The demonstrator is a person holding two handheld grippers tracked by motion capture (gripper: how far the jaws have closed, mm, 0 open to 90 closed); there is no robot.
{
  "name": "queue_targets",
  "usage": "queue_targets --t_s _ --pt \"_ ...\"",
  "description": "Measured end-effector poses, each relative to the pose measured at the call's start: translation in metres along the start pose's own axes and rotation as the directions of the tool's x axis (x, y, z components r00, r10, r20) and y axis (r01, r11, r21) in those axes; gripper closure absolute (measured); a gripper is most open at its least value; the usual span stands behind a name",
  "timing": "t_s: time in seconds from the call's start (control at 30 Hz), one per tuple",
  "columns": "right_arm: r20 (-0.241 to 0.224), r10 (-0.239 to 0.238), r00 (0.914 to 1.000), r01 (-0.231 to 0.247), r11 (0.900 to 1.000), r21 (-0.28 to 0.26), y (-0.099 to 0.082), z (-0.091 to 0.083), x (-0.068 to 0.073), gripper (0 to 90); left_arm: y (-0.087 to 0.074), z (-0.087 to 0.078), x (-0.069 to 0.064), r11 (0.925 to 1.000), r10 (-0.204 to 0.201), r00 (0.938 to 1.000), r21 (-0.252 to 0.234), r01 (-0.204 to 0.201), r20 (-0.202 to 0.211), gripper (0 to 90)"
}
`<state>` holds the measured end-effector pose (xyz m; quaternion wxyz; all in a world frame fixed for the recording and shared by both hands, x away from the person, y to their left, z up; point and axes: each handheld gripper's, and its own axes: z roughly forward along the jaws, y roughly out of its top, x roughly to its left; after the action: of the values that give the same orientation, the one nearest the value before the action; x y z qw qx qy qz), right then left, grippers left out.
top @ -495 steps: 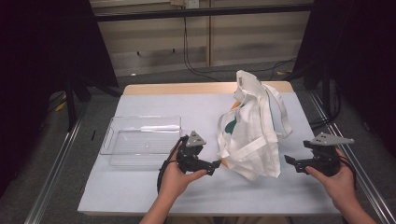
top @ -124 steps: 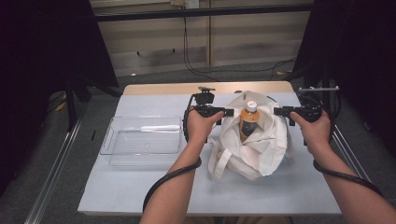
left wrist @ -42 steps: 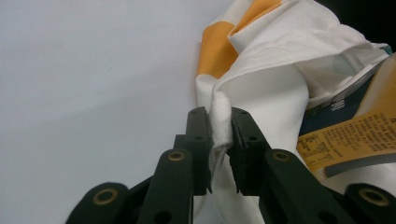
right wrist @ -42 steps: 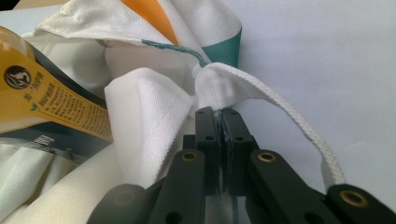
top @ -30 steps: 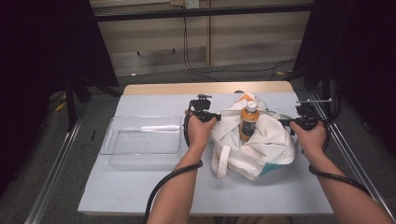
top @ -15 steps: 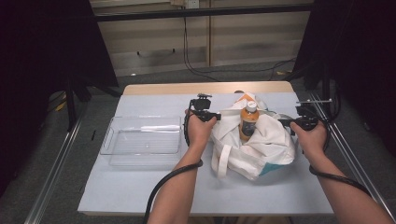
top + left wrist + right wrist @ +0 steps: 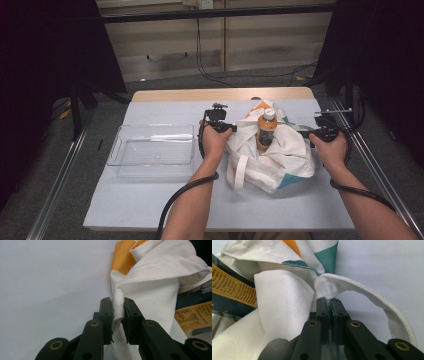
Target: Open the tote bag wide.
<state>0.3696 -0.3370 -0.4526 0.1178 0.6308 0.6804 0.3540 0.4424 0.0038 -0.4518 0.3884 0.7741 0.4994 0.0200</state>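
Pale table [image 7: 150, 200], white tote bag [image 7: 280, 160] mouth up, bottle [image 7: 266, 131] upright inside, left gripper [image 7: 231, 128], right gripper [image 7: 306, 134] clamping its rim.

A white cloth bag [image 7: 272, 155] slumps open on the table, an orange bottle [image 7: 266, 129] upright inside.

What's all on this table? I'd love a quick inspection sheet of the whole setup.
Surface: pale table cover, mostly bare.
Job's things: white cloth bag, mouth pulled apart; orange bottle upright inside.
Clutter: clear plastic tray, empty, left of the bag.
Grippers: left claw shut on the bag's edge; right claw shut on the bag's edge beside a handle.
Cables: black cable trails along the left forearm.
Surroundings: dark curtains, wall cables behind.
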Motion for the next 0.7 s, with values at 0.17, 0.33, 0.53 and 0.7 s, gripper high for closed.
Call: queue_targets --t_s 0.17,0.33,0.53,0.7 --pt "0.007 -0.017 0.9998 0.016 0.9998 0.013 0.000 0.001 0.001 86.9 0.000 0.001 -0.001 0.9999 0.009 0.9999 0.007 -0.009 -0.005 78.8" --pt "0.004 -0.019 0.9998 0.019 0.9998 -0.001 -0.001 0.000 0.002 86.4 0.001 -0.001 -0.002 0.9999 -0.012 0.9999 -0.011 0.012 0.007 78.2" --pt "0.019 -0.050 0.9986 0.050 0.9987 -0.007 0.005 -0.005 0.006 85.9 0.011 -0.009 -0.004 0.9997 0.010 0.9999 -0.024 -0.010 0.012 72.7" --pt "0.021 -0.057 0.9981 0.057 0.9983 -0.011 0.006 -0.006 0.007 85.8 0.022 -0.009 -0.010 0.9979 0.041 0.9990 -0.052 -0.040 0.021 63.2"
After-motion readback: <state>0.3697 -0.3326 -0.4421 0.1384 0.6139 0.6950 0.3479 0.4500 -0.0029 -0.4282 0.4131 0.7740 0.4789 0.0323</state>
